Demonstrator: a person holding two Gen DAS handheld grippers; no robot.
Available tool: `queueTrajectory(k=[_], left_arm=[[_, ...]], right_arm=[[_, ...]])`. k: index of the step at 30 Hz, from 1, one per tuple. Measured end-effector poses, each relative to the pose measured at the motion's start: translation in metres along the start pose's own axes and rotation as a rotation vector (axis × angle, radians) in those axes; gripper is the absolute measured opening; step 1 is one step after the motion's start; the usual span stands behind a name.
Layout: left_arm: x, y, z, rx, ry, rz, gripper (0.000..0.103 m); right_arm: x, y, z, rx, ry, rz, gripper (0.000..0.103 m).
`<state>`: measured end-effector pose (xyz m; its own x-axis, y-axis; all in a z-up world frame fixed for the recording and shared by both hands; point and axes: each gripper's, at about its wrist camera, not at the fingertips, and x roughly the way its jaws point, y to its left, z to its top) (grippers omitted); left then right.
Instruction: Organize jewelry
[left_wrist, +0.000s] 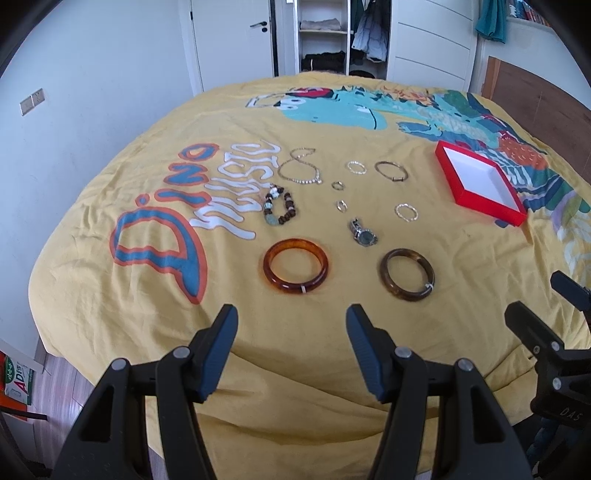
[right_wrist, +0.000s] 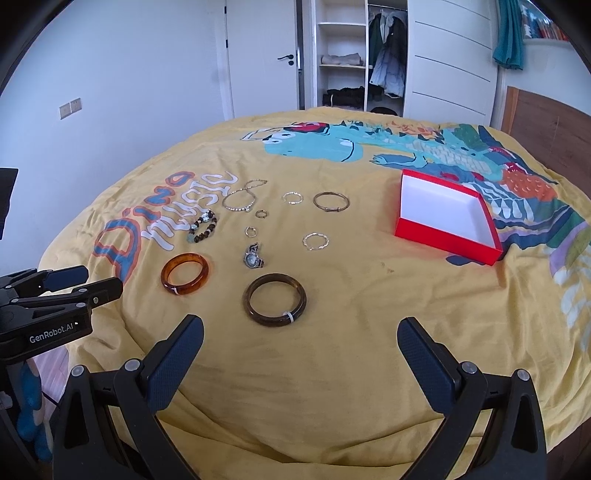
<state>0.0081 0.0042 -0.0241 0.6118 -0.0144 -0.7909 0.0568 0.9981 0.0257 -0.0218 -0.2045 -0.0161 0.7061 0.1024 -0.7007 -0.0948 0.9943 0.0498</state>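
Bare bedspread (right_wrist: 351, 280) between dark bangle (right_wrist: 275, 304) and red box (right_wrist: 443, 240) lies unobstructed.

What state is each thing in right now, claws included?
Left claw: open, empty, above the bedspread.
Right claw: open, empty.
Red box: lidless, empty.
Orange bangle: flat on the bedspread.
Brown bangle: flat, nearest the right claw.
Watch: outside the box.
Wardrobe: open.
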Motion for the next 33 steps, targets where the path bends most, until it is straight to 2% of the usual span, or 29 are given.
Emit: queueTrajectory(k=[9,20,33], left_arm=[[0.008,0.001,0.002,0.004,0.033,-0.033,0.059],[0.021,0.001,0.004,0.02,0.072,-0.015,0.059],[0.031,0.001,0.007,0.017,0.111,-0.005,0.059]], right_arm=[[0.011,-0.004,-0.002,0.015,0.034,-0.002,0.103],[0.027,-0.009,-0.004,0.029,0.092,-0.003,0.103],[0.04,-0.012,0.002,0.035,0.121,0.045,0.102]])
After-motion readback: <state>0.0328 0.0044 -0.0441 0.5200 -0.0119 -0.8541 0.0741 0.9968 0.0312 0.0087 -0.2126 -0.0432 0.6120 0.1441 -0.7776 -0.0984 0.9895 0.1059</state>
